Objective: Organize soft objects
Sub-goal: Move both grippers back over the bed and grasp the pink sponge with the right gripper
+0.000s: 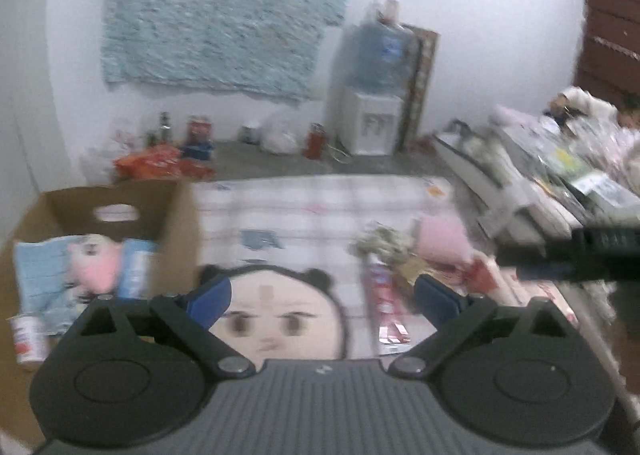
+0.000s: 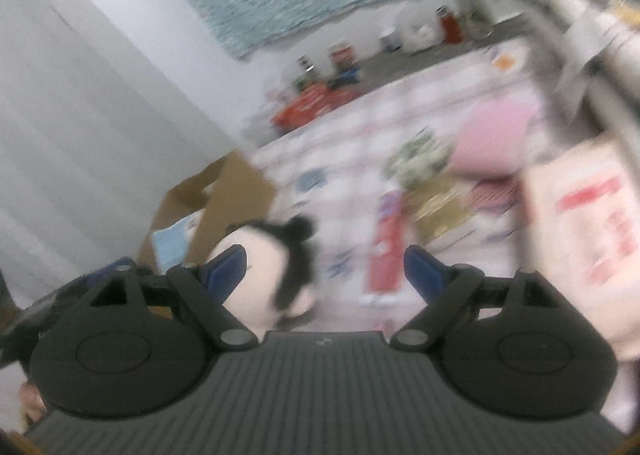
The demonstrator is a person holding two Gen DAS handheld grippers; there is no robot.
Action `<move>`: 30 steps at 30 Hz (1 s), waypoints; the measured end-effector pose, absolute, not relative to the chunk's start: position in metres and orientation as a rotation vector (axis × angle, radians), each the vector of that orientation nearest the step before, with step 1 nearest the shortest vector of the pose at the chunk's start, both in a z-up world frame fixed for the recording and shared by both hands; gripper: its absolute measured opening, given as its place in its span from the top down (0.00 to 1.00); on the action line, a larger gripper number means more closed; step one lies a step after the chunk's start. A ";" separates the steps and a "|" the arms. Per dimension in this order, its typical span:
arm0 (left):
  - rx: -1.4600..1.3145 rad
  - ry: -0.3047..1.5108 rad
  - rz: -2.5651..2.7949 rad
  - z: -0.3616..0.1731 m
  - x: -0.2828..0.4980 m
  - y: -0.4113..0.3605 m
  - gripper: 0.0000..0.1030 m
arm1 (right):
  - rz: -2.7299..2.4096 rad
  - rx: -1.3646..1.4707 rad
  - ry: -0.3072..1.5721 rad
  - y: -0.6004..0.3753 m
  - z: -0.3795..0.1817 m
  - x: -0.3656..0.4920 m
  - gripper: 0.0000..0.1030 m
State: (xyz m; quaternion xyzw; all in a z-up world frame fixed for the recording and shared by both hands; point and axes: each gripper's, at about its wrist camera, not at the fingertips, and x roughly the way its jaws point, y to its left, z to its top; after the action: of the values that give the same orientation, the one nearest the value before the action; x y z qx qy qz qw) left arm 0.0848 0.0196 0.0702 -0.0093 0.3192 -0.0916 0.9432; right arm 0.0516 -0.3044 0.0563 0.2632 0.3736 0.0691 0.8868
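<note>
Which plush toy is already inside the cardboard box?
The pink-bodied doll, lying in the cardboard box on blue packets. The round-faced black-haired plush and the pink plush lie outside it on the mat.

You're in a lived-in room of a home: a water dispenser (image 1: pixel 374 111) stands against the white wall under a pale blue hanging cloth (image 1: pixel 224 11), bottles and snack packets (image 1: pixel 160 163) litter the floor, and a checked sheet (image 1: pixel 320 207) covers the bed.
</note>
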 end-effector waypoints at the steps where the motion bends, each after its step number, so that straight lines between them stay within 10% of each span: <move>1: -0.013 0.660 -0.202 0.066 0.090 0.009 0.04 | 0.115 0.532 0.776 -0.313 0.058 0.057 0.15; 24: 0.009 0.753 -0.204 0.025 0.133 -0.023 0.04 | -0.318 0.376 1.160 -0.381 -0.068 0.281 0.02; 30: 0.003 0.749 -0.215 0.028 0.126 -0.016 0.04 | -0.325 0.355 1.091 -0.378 -0.065 0.277 0.23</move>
State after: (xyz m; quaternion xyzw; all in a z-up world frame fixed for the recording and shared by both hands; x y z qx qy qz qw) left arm 0.1256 -0.0159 0.0276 0.0016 0.3650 -0.1046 0.9251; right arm 0.2773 -0.3779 -0.0655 0.1671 0.5136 -0.1530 0.8276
